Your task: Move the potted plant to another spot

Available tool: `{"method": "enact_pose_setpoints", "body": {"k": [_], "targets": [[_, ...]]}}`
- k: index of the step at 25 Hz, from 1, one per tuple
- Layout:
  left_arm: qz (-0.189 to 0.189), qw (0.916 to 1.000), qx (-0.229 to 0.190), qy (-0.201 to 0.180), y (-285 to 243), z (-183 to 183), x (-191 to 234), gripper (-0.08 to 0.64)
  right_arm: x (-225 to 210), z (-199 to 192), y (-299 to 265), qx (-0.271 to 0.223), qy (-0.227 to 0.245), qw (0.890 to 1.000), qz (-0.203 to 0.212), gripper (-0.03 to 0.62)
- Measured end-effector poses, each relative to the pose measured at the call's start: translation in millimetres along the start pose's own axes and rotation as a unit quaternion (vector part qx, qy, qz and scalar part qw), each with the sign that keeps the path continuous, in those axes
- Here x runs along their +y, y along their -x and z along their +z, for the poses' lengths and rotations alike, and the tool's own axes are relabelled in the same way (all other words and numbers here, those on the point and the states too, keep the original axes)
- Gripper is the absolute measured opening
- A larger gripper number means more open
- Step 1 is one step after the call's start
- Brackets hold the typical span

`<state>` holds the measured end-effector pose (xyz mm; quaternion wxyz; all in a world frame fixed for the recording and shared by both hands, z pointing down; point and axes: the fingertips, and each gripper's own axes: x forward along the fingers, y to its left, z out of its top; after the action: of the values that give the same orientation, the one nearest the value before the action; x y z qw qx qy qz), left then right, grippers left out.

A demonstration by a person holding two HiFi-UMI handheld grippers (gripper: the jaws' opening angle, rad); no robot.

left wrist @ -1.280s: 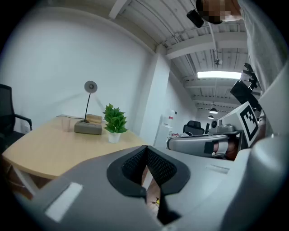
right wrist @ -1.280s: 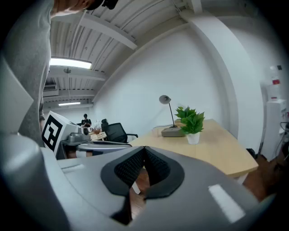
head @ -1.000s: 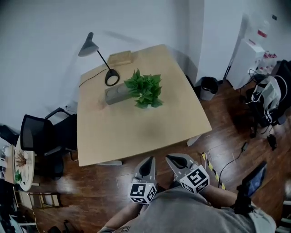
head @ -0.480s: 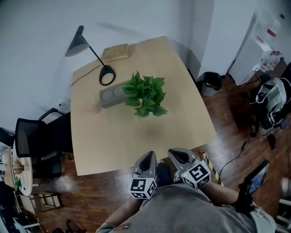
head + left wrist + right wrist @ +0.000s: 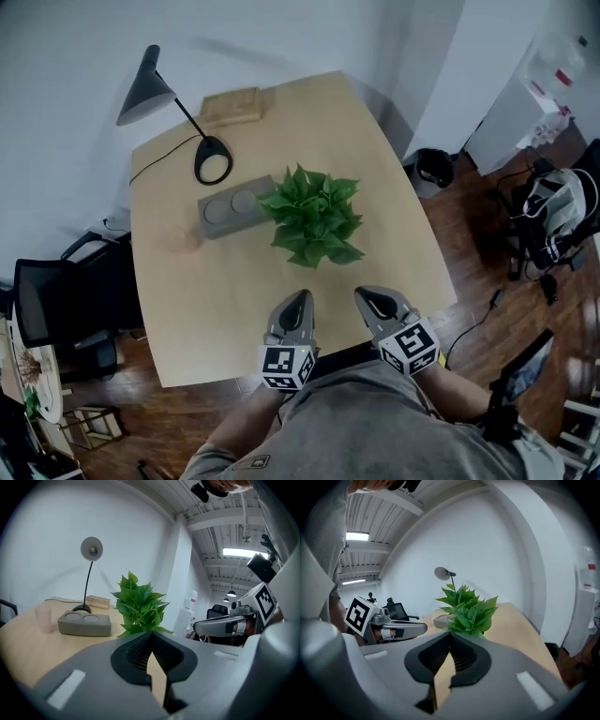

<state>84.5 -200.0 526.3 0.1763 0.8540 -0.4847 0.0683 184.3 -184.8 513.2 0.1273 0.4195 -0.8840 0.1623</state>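
Observation:
A leafy green potted plant (image 5: 314, 216) stands near the middle of the light wooden table (image 5: 394, 253); its pot is hidden under the leaves. Over the table's near edge, my left gripper (image 5: 297, 302) is shut and empty, just short of the plant. Beside it, my right gripper (image 5: 370, 298) is also shut and empty. In the left gripper view the plant (image 5: 137, 605) rises straight ahead above the closed jaws. The right gripper view has the plant (image 5: 467, 611) ahead too, with the left gripper (image 5: 423, 629) at its left.
A grey two-hole block (image 5: 234, 204) lies just left of the plant, a black desk lamp (image 5: 178, 122) and a wooden box (image 5: 232, 105) behind it. A pale cup (image 5: 43, 619) stands at the table's left. A black chair (image 5: 56, 300) is left of the table, a bin (image 5: 431, 167) to the right.
Both grippers have come forward from over the floor to the table's near edge, closer to the plant. Their jaws stayed shut.

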Motion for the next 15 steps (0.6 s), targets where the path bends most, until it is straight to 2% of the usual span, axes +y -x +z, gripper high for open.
{"method": "enact_pose_setpoints", "body": {"k": [5, 8, 13, 15], "targets": [[0.016, 0.9995, 0.025, -0.013, -17.2, -21.7, 25.8, 0.0, -25.8, -17.1, -17.4, 0.023, 0.012, 1.0, -0.004, 0.005], [0.025, 0.9979, 0.048, -0.036, -30.7, -43.0, 42.3, 0.003, -47.5, -32.7, -27.4, 0.045, 0.025, 0.999, -0.003, 0.006], [0.019, 0.9927, 0.085, -0.083, -55.9, -72.6, 65.5, 0.059, -77.9, -55.2, -48.2, 0.075, 0.038, 0.996, 0.008, 0.024], [0.009, 0.9905, 0.094, -0.1, -69.5, -78.9, 70.6, 0.095, -84.9, -66.2, -59.1, 0.091, 0.056, 0.994, 0.025, 0.086]]}}
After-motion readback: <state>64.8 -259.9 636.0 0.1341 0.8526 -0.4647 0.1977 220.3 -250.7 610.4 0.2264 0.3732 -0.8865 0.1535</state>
